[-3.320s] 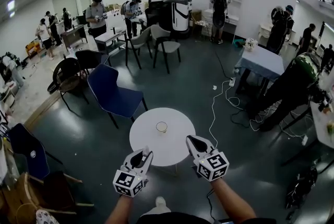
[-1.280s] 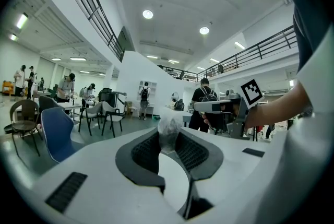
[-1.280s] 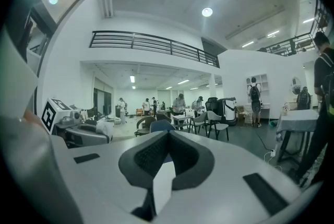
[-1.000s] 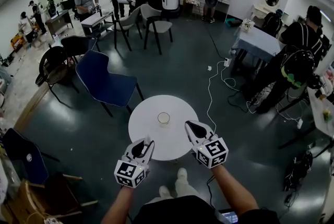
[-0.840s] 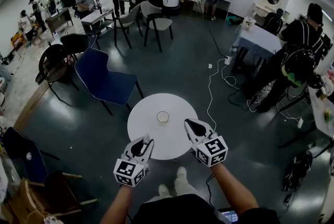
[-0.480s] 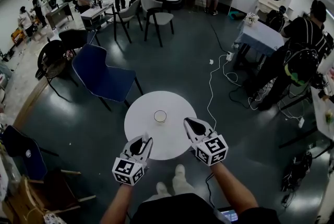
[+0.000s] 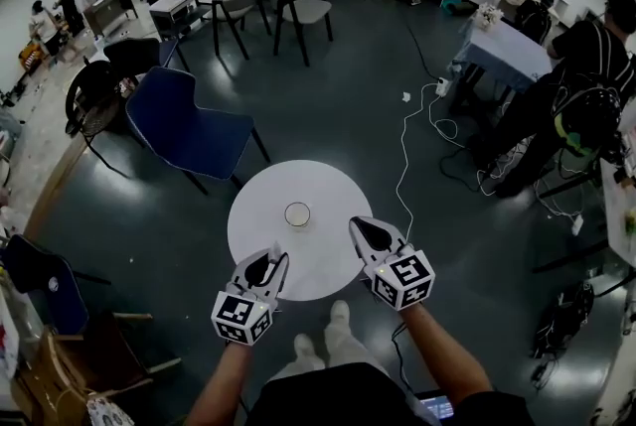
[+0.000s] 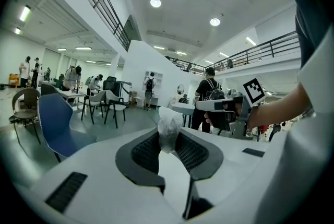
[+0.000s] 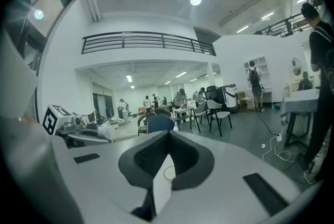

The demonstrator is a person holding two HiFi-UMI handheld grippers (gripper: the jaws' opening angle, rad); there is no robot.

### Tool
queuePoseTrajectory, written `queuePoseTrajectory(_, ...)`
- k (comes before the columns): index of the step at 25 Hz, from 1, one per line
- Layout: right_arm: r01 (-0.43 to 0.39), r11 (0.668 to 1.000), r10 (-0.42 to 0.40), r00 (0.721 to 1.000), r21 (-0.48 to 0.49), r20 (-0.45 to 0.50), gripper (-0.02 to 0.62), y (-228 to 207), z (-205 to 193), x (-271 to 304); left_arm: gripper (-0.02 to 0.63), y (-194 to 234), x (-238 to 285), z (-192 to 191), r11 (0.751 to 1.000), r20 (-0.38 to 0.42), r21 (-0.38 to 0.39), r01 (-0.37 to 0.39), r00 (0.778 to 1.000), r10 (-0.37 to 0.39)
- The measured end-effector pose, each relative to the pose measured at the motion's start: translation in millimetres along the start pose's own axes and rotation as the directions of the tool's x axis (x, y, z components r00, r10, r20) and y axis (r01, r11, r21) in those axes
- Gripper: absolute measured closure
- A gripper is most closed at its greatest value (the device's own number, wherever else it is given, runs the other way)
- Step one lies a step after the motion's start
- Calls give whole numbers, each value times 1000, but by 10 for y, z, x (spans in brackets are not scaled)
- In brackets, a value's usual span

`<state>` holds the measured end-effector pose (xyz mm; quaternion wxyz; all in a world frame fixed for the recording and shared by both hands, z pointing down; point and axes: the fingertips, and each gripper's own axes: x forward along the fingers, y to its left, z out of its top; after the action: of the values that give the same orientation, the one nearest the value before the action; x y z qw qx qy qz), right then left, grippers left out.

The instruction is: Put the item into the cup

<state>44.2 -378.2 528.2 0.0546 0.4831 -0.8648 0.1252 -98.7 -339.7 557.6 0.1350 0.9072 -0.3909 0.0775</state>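
Open tabletop lies all round the cup, which stands alone near the middle of the round white table at the centre of the frame. Nothing stands between it and the left gripper or the right gripper at the table's lower edge. A blue chair stands near its upper left, and a white cable trails on the floor at its right

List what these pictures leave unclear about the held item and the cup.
Wad: its lower part, left gripper view, covered by the jaws; head view, too small to pick out at the left gripper.
Cup: its contents, head view, too small; right gripper view, only part of its rim shows between jaws.
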Motion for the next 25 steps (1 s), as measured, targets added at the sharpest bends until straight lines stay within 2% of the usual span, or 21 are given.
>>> queuePoseTrajectory(13, -1, 999, 4, 996, 39, -84, 578, -580, -520, 330, 515, 293, 759, -442, 999, -90, -23, -33, 995, 31)
queuePoseTrajectory(17, -9, 999, 14, 994, 50, -107, 578, -697, -681, 446, 515, 362, 976, -555, 999, -104, -39, -23, 994, 19)
queuePoseTrajectory(25, -34, 997, 43, 988, 62, -148, 578, -824, -920, 608, 515, 599, 1348, -740, 999, -138, -25, -41, 990, 38)
